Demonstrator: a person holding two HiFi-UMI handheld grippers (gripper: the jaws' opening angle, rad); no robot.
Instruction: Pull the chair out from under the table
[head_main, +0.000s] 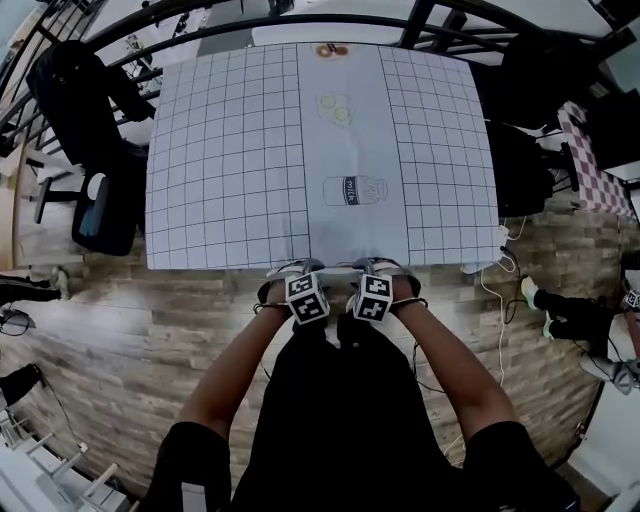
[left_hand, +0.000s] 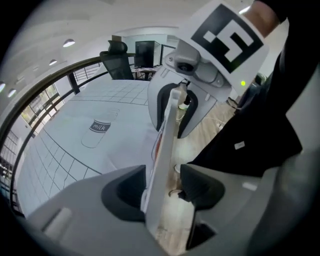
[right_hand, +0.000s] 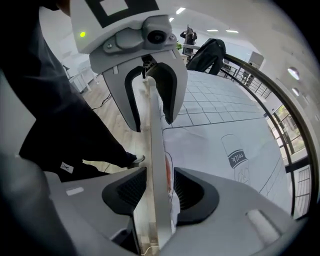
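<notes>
The thin chair back (left_hand: 165, 150) stands upright at the near edge of the table (head_main: 230, 230); the seat cannot be seen. The left gripper (left_hand: 162, 192) and right gripper (right_hand: 160, 192) both straddle its top edge, jaws spread, not yet pinching. It looks stiff, smooth and rather light, so a firm grip there should do.

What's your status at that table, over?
Left gripper and right gripper open, straddling thin white chair back. Not yet pulled out from under table. No obstacle seen.
</notes>
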